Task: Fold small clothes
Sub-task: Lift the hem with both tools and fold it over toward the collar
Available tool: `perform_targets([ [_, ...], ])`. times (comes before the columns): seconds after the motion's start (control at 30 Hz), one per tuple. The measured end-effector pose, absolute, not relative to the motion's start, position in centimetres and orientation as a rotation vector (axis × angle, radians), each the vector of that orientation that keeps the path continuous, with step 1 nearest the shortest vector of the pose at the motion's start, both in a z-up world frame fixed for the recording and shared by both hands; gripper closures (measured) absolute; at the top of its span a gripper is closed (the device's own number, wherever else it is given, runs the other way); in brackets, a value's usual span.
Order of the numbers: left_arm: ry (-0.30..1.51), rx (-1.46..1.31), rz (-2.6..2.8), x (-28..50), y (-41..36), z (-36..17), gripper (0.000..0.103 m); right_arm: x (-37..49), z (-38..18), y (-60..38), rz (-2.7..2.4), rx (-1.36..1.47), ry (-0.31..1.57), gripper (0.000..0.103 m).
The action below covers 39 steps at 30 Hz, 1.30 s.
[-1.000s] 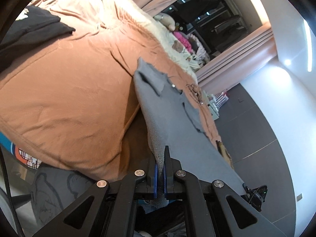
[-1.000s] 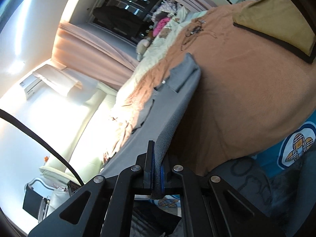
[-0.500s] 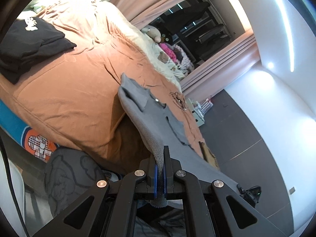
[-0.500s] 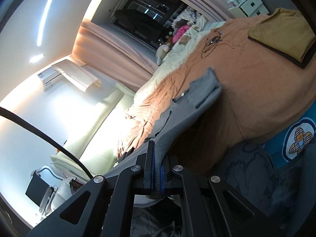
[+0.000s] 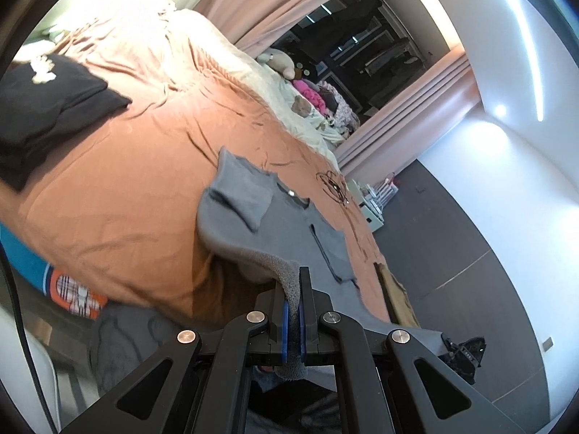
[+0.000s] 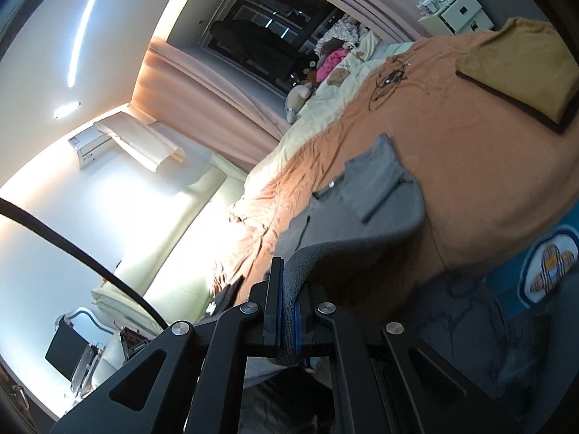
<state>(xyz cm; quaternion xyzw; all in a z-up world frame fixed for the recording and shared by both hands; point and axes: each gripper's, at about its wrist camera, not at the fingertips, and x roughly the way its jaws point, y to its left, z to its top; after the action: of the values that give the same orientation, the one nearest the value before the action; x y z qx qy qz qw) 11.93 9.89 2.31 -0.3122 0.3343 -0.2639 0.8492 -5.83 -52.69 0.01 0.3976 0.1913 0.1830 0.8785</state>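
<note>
A small grey knitted garment [image 5: 289, 224] lies spread on the orange bedspread [image 5: 119, 188], its far end with folded sleeves flat on the bed. My left gripper [image 5: 294, 289] is shut on one near corner of it. My right gripper [image 6: 288, 282] is shut on the other near corner, where the same garment [image 6: 376, 195] arcs up from the bed. Both near corners are lifted off the bed edge.
A folded black garment [image 5: 47, 108] lies at the bed's left. A folded mustard garment [image 6: 521, 68] lies at its right. A tangled cable [image 6: 389, 79] and soft toys [image 5: 282, 63] sit further back. A white drawer unit [image 6: 459, 9] stands beside the bed.
Both grippers have lifted and pulled back with the garment's near edge. More of the garment now rests flat on the bed, and its edge curves upward to the fingers.
</note>
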Motion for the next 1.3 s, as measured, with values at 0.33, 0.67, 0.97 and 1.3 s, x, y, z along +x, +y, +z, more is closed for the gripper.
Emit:
perform_targets([
  [0.33, 0.687, -0.614, -0.542, 21.0, 7.7, 6.9, 0.1, 3.4, 3.9, -53.9, 0.378, 0.766, 0.386, 0.102],
  [0.67, 0.679, -0.551, -0.528, 30.6, 4.9, 10.9, 0.1, 13.2, 8.0, -53.6, 0.359, 0.7, 0.387, 0.102],
  [0.97, 0.731, -0.51, -0.486, 37.3, 2.2, 10.3, 0.099, 19.1, 8.8, -53.5, 0.32, 0.676, 0.437, 0.102],
  [1.3, 0.846, -0.504, -0.429, 44.6, 0.8, 6.1, 0.099, 25.6, 7.9, -53.5, 0.256, 0.699, 0.547, 0.102],
])
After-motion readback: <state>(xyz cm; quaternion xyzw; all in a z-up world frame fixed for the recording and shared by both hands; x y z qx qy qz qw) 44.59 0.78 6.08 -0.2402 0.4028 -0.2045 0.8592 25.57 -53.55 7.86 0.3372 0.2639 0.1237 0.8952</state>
